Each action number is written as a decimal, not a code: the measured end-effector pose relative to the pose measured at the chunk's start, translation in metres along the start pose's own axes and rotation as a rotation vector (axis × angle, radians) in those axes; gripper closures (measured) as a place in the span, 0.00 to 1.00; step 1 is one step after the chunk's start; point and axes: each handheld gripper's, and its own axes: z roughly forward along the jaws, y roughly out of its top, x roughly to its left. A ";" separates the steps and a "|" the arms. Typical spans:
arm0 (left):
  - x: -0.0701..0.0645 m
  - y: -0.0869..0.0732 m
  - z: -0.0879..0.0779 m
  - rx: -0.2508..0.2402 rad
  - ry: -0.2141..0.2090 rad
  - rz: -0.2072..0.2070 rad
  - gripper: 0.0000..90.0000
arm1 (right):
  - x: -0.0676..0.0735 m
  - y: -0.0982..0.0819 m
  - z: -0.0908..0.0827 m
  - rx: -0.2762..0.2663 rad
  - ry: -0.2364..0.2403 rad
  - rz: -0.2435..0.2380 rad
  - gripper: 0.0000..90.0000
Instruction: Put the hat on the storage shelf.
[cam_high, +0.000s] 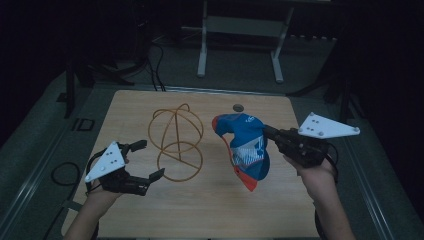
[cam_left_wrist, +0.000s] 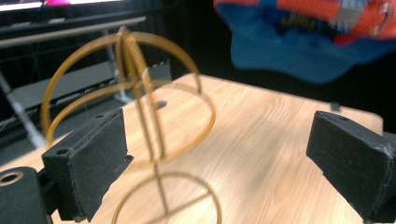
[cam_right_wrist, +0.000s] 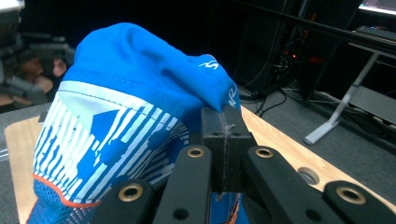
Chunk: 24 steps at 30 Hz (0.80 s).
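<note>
A blue cap is held clear of the desk by the right gripper, whose fingers are pressed together on the fabric at the cap's right edge, as is shown plainly in the right gripper view, where the cap bulges just beyond the closed fingers. The cap hangs at the right of the desk's middle, its orange-edged brim pointing down and toward the near side. The wire stand, a dome of thin golden hoops on a ring base, is seen just left of the cap, apart from it. The left gripper is held at the near left, its fingers spread wide and holding nothing, pointed at the stand; in the left gripper view the stand is framed between the fingers.

The step in hand is judged to be the carrying of the cap toward the stand. For the next move, the cap would have to be brought over the dome with its opening turned downward and then lowered; the stand might be steadied by the left gripper, since so light a frame could be tipped.

Counted: one cap, one wire stand, two grippers, one round hole at the desk's far edge.
</note>
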 end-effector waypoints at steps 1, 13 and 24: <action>0.000 0.000 0.000 0.000 0.000 0.000 0.06 | 0.000 0.000 0.000 0.000 0.000 0.000 1.00; 0.014 -0.087 -0.027 0.072 0.150 -0.113 0.07 | -0.003 0.042 0.044 0.001 0.008 -0.007 1.00; 0.017 -0.131 -0.042 0.084 0.238 -0.186 0.06 | 0.002 0.081 0.095 0.019 0.049 0.001 1.00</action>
